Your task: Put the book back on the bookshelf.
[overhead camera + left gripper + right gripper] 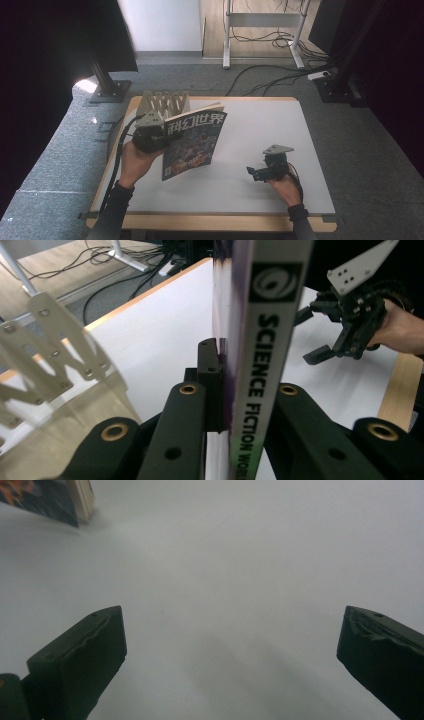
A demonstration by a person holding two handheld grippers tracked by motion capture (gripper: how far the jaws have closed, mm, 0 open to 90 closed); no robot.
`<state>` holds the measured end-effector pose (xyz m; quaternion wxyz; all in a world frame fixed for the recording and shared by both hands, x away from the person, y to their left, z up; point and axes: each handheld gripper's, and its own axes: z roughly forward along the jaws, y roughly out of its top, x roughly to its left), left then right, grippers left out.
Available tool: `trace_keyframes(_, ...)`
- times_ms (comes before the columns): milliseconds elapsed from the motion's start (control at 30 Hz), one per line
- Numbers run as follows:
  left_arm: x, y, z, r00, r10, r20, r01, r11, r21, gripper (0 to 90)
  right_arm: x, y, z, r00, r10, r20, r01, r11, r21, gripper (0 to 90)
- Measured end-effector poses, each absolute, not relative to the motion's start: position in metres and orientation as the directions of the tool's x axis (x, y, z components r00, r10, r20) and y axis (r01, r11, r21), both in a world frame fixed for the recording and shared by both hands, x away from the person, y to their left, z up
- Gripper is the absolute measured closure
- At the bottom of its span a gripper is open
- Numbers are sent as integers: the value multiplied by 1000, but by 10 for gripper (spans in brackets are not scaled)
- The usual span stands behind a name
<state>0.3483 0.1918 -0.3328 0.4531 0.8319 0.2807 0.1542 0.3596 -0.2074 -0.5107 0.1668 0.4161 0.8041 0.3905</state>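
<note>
Table: I see a white top [260,150] with a wood edge, on grey carpet.
Rack: a pale slotted rack [163,103] stands at the far left corner.
Left gripper [150,136]: I have it clamped on the magazine [192,142], held upright above the table just before the rack.
Right gripper [261,172]: jaws wide apart, nothing between them, low over bare table, well apart from the magazine.

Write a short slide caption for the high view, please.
Left tool lifts a magazine beside a wooden rack while the right tool rests open on the white table.
</note>
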Motion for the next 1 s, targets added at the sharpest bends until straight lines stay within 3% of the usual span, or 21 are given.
trace_keyframes(300, 342, 222, -325, 755, 656, -15, 357, -392, 848, 825, 354, -202, -535, -599, 800, 37, 559, 384, 735, 0)
trace_keyframes(1000, 336, 297, -307, 598, 801, -19, 425, -298, 855, 826, 352, -199, -537, -591, 807, 5, 561, 407, 721, 0)
